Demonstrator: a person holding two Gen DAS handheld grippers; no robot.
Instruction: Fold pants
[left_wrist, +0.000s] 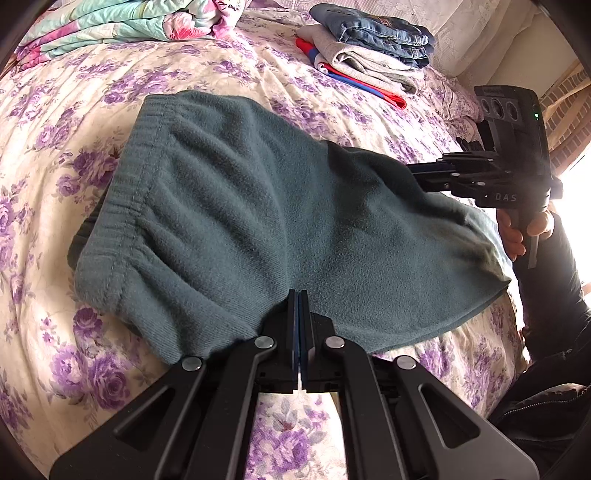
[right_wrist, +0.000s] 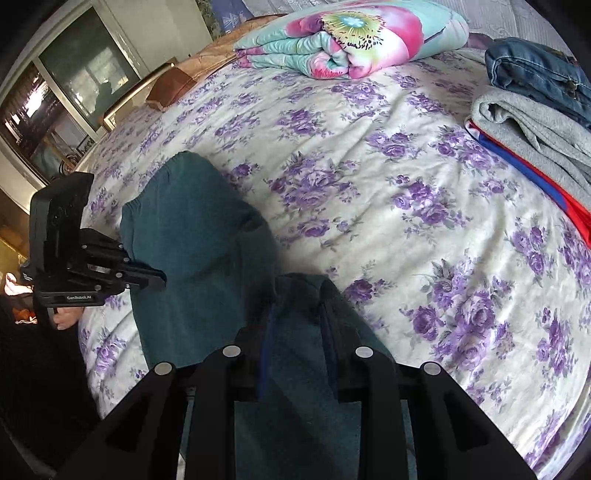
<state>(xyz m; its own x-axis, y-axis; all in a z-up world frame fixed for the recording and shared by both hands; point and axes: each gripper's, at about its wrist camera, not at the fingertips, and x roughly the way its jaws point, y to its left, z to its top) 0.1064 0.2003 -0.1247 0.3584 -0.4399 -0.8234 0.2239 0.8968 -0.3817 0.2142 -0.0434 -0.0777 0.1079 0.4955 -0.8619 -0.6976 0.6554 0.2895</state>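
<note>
Teal fleece pants (left_wrist: 258, 221) lie folded on the floral bedsheet, waistband to the left. My left gripper (left_wrist: 298, 295) is shut on the near edge of the pants. My right gripper shows in the left wrist view (left_wrist: 412, 171) at the far right edge of the pants, its tips under the cloth. In the right wrist view the pants (right_wrist: 195, 236) drape over and between the right gripper's fingers (right_wrist: 297, 291), which stand apart with cloth between them. The left gripper shows there too (right_wrist: 160, 275), at the pants' left edge.
A stack of folded clothes (left_wrist: 369, 51), jeans on grey and red-blue items, sits at the back of the bed; it shows at right in the right wrist view (right_wrist: 535, 122). A folded flowered quilt (right_wrist: 351, 37) lies at the far side. A window and a wooden bed frame are at left.
</note>
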